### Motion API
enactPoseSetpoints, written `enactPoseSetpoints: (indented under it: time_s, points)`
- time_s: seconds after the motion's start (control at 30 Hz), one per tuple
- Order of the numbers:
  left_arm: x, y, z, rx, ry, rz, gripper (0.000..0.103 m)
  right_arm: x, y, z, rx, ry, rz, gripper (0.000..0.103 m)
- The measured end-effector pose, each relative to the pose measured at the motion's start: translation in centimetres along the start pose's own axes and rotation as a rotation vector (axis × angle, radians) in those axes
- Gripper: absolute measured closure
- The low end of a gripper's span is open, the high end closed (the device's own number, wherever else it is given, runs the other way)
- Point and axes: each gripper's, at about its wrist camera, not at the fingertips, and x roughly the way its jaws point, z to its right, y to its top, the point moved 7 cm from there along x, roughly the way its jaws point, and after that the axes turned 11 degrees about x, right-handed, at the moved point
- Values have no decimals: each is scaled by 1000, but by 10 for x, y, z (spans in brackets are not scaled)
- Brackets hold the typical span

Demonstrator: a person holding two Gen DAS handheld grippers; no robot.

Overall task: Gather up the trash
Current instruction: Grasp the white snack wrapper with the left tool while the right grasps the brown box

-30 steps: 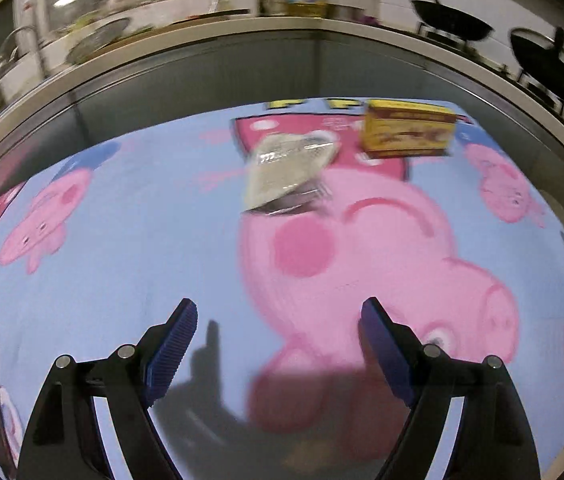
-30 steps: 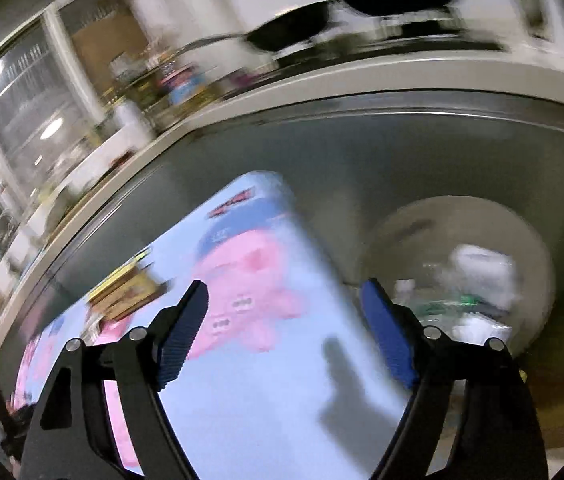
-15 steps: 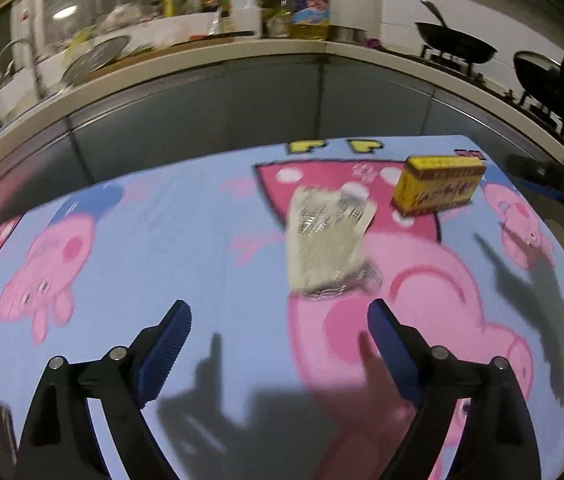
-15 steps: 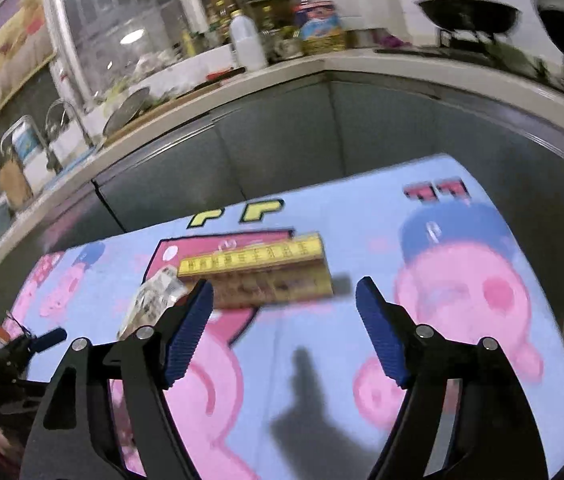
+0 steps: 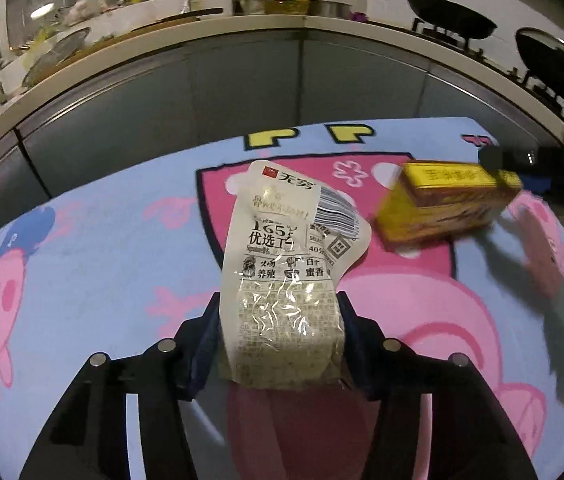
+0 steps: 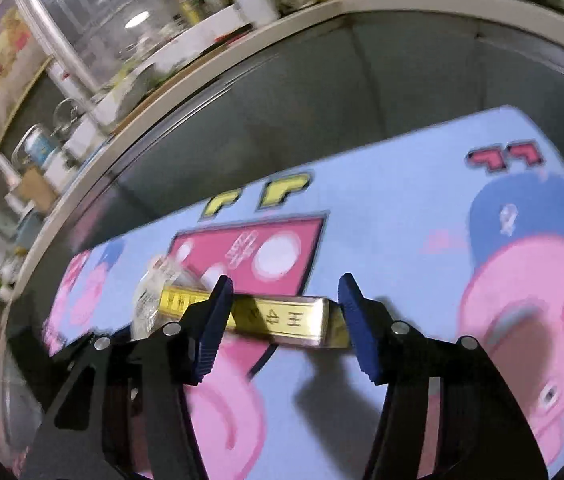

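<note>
I've brought both grippers in over the cartoon-pig cloth on the bench. A sec ago both hung wide and empty, the trash lying loose ahead. Now the left gripper straddles the near end of the snack wrapper; jaws closing, pads at its sides, looks pinched w/ the far end curling up. Right gripper: jaws closing round the yellow box, left pad touching, right pad w/ a small gap, so not gripped yet. Both pieces nearly mine; lift comes next, I reckon.
</note>
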Motion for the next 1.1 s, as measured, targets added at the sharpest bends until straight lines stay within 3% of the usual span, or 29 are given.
enactPoseSetpoints:
  time_s: [0.07, 0.17, 0.3, 0.4, 0.47, 0.5, 0.53, 0.6, 0.73, 0.87, 0.9, 0.97, 1.07, 1.1]
  points:
    - [-8, -10, 1, -12, -13, 0, 48, -9, -24, -8, -34, 1, 2, 48]
    - [-24, -28, 3, -46, -77, 11, 49, -20, -75, -24, -49, 88, -72, 48]
    - [-50, -64, 11, -46, -94, 12, 49, -28, -136, -48, -125, 132, -138, 48]
    - [-65, -84, 13, -63, -104, 7, 48, -42, -165, -64, -243, 105, -87, 48]
    - [-72, -95, 9, -83, -100, -3, 48, -50, -159, -68, -299, 63, -21, 38]
    - [-75, -99, 8, -96, -101, -8, 48, -54, -148, -66, -311, 32, 27, 24]
    - [-77, -101, 6, -108, -104, -11, 48, -56, -134, -64, -331, -3, 84, 18]
    - [-80, -107, 4, -135, -108, -19, 48, -51, -111, -57, -372, -58, 119, 13]
    - [-87, -116, 5, -161, -98, -36, 48, -13, -73, -34, -373, -142, 44, 13]
    - [-90, -122, 6, -159, -87, -50, 48, 7, -75, -30, -445, -161, -16, 13]
    - [-90, -123, 6, -156, -83, -52, 48, 5, -80, -29, -471, -176, -8, 16]
    - [-90, -123, 6, -155, -77, -54, 48, -1, -91, -30, -489, -179, -3, 31]
    - [-89, -121, 7, -157, -68, -53, 48, -19, -108, -30, -431, -161, 4, 50]
    - [-90, -122, 7, -159, -66, -52, 48, -22, -113, -31, -414, -151, -1, 63]
